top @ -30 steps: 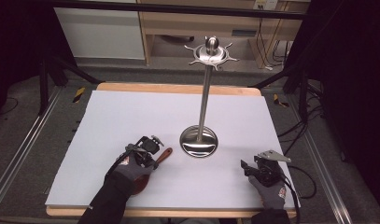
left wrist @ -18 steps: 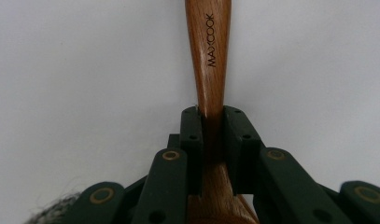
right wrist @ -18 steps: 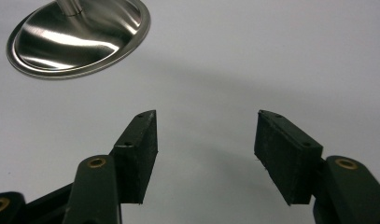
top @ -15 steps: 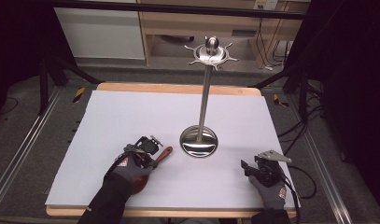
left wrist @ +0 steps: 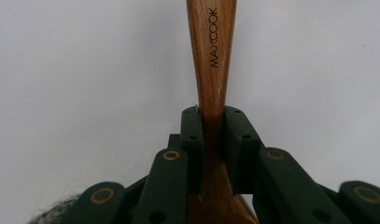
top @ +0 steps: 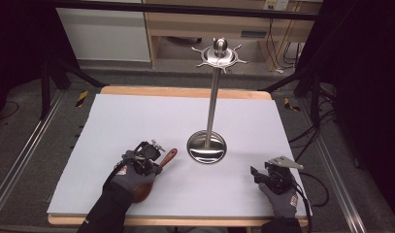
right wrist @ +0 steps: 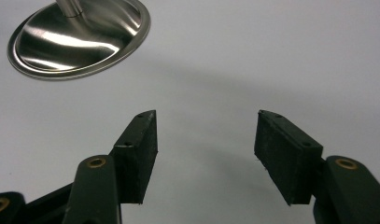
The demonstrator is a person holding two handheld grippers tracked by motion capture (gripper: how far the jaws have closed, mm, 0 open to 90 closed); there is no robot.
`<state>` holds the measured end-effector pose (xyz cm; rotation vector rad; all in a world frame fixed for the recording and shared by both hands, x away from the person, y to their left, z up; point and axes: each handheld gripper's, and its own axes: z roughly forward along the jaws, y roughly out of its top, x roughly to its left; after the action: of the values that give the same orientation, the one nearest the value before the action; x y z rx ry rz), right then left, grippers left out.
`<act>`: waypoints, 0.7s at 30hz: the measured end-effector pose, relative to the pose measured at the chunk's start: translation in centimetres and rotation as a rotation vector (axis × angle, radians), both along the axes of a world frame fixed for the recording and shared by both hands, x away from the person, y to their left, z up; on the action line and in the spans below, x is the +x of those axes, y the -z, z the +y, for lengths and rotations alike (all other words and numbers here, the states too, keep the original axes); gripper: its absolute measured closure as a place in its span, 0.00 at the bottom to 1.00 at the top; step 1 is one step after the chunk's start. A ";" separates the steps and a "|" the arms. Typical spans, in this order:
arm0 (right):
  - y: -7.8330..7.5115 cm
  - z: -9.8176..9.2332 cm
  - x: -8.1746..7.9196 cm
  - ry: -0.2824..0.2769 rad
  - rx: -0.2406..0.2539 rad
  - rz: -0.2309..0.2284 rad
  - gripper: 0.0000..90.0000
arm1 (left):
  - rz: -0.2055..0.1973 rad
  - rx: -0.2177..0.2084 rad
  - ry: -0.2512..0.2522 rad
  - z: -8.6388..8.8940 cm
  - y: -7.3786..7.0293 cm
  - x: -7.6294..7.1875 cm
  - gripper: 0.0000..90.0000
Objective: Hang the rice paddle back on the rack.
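The left gripper (left wrist: 211, 135) had its fingers (left wrist: 192, 140) clamped on the narrow neck of a brown wooden spoon (left wrist: 211, 56), whose handle ran straight ahead of them over the white worktop (top: 137, 121). The right gripper (right wrist: 204, 154) held nothing, its fingers (right wrist: 141, 149) spread apart above bare worktop, a polished steel stand (right wrist: 80, 35) ahead to their left.

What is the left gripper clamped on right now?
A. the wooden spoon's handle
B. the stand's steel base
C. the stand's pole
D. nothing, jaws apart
A: in the left gripper view the left gripper pinches the wooden spoon at the narrow part of its handle.
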<state>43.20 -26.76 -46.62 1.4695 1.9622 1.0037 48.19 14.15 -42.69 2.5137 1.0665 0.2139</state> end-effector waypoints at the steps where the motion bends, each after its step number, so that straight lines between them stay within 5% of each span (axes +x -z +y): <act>1: 0.0 0.0 0.0 0.000 0.000 0.000 0.44 | -0.002 -0.006 -0.002 0.1 -0.1 -0.1 0.87; 21: 0.0 0.0 0.0 -0.002 -0.010 -0.007 0.44 | -0.116 -0.151 -0.035 2.6 -2.6 -2.0 0.87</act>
<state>43.24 -26.79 -46.67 1.4572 1.9611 0.9978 46.23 16.72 -40.05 2.3205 1.0406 0.2756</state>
